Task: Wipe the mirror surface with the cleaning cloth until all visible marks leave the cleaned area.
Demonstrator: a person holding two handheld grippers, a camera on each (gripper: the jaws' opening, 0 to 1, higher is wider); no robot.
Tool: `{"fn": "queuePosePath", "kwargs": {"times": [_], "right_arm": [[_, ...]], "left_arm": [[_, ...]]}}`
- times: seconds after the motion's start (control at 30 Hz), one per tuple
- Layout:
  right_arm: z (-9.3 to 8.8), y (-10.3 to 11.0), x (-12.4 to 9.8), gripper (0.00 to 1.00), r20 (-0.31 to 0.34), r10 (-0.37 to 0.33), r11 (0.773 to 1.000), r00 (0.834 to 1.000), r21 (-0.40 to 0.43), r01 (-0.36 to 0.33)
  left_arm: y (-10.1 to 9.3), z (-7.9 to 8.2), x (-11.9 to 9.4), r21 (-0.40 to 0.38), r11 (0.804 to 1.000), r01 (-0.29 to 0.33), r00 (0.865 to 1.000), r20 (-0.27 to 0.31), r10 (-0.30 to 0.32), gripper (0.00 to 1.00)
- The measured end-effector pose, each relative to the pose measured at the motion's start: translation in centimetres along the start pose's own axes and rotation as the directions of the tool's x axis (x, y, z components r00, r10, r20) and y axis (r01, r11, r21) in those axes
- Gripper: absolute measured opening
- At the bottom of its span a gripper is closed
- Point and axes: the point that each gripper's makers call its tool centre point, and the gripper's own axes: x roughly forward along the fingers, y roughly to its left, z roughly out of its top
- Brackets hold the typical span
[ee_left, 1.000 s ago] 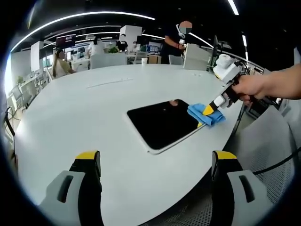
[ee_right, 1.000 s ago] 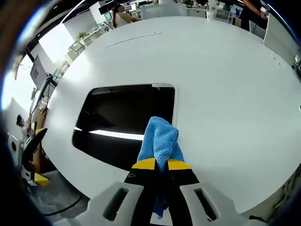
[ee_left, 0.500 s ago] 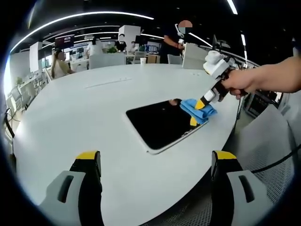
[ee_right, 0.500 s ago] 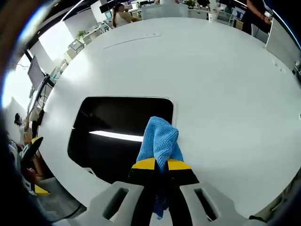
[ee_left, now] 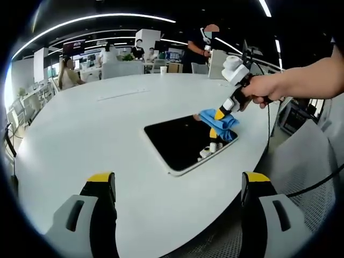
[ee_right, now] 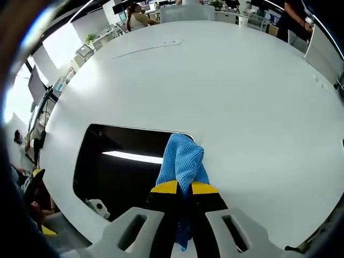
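I am wiping the mirror with the cloth.

My right gripper is closed on the blue cloth, at the mirror's far corner on the white surface. My left gripper hangs open. Next I should rub across the dark glass.

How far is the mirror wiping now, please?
Done: the right gripper is shut on the cloth. In hand: the cloth lies on one corner of the mirror. Left: the rest of the glass. No marks are readable on it, so I cannot judge its cleanness. The left gripper is open above the table.
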Motion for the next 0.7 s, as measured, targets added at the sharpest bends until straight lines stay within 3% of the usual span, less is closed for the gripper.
{"fn": "queuePosePath", "kwargs": {"times": [0.7], "right_arm": [[3.3,-0.8,1.2,0.01,0.013,-0.031,0.998,0.999,-0.045,0.031]], "left_arm": [[0.2,0.0,0.0,-0.007,1.0,-0.005,1.0,0.003,0.005,0.95]]}}
